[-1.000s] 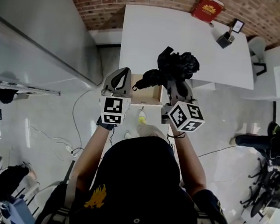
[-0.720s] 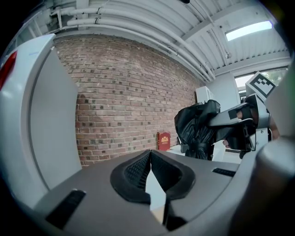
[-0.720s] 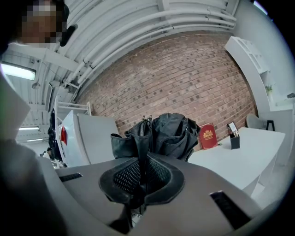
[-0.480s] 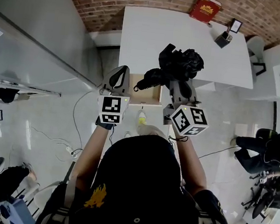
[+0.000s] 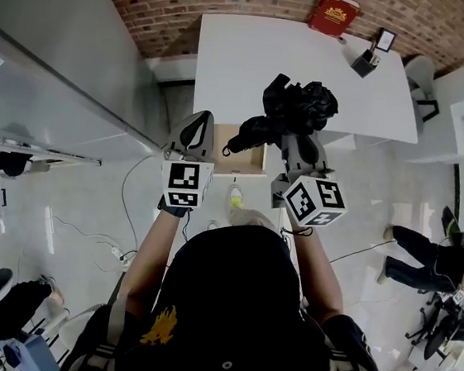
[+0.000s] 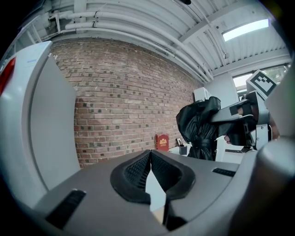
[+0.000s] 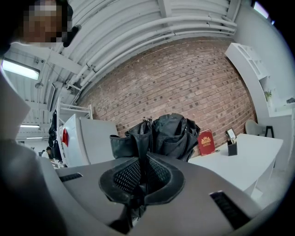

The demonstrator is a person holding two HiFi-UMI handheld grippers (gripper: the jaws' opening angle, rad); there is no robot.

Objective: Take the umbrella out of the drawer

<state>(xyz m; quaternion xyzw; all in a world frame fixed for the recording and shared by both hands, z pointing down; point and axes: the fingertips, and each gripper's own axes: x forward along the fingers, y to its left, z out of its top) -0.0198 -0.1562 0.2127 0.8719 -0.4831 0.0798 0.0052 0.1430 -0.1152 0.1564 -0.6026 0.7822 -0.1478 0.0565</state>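
Observation:
A black folded umbrella hangs in the air above the front of the white table. My right gripper is shut on its lower end. In the right gripper view the bunched fabric rises just past the pads. Below it, the wooden drawer stands open under the table edge. My left gripper is held level to the left of the umbrella, shut with nothing between its pads. The left gripper view shows the umbrella and the right gripper to its right.
A red book, a pen holder and a small frame sit at the table's far side by the brick wall. A grey cabinet stands at the left. Cables lie on the floor. A person's legs show at the right.
My right gripper has risen a little with the umbrella. The left gripper has hardly shifted. The person at the right edge has moved.

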